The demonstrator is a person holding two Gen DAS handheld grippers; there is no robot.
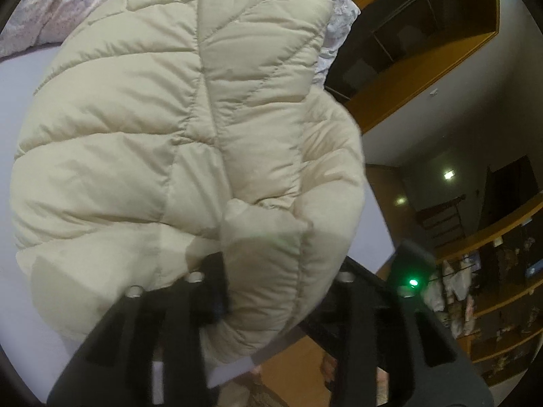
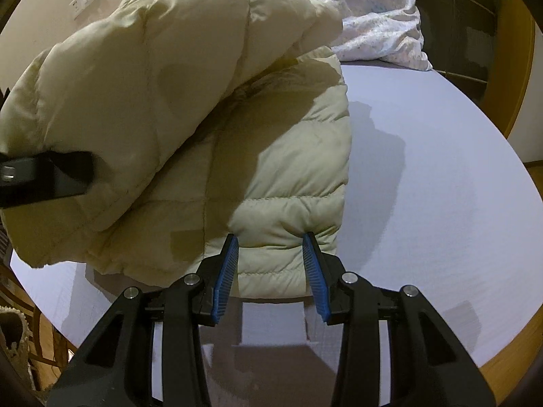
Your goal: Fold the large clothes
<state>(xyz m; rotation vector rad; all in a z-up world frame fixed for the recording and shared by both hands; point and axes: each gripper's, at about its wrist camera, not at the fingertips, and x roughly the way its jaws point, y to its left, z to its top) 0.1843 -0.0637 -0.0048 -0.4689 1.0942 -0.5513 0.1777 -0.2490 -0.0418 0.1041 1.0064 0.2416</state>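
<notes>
A cream quilted puffer jacket lies on a bed with a pale lilac sheet. My left gripper has a thick fold of the jacket filling the gap between its wide-set jaws, and the fabric hides its pads. In the right wrist view the left gripper holds that fold raised over the lower layer of the jacket. My right gripper is shut on the near hem, its blue pads pinching the fabric from both sides against the sheet.
A crumpled white patterned duvet sits at the far end of the bed. Wooden wardrobe frames and cluttered shelves stand beyond the bed's edge. Wood floor shows below. A woven basket sits low left.
</notes>
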